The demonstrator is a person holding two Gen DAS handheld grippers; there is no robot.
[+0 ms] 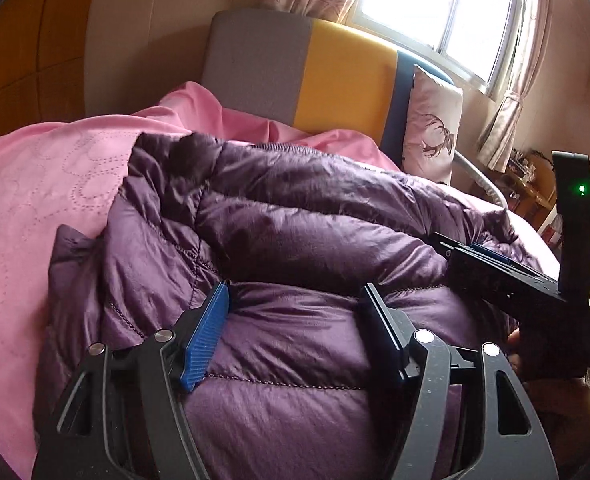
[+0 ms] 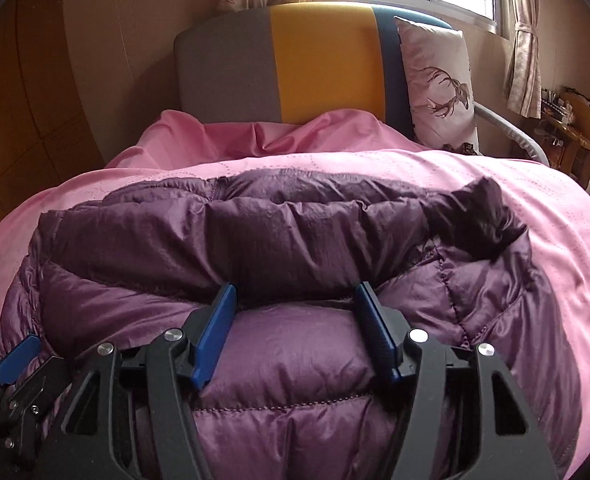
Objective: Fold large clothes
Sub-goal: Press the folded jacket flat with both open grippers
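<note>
Both my left gripper [image 1: 295, 300] and right gripper [image 2: 295, 300] stand spread, pinching nothing, above one purple down jacket [image 2: 279, 236] on one pink quilt [image 2: 555, 220].

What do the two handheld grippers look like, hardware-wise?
Both match: black plastic frames with triangular cutouts and silver pivot bolts, two flat fingers faced with ribbed blue pads. The right gripper carries an upright black module with a lit green LED. No cables visible.

Jacket [image 2: 295, 232] glossy quilted fabric; bedcover [image 2: 555, 216] matt stitched cloth.
</note>
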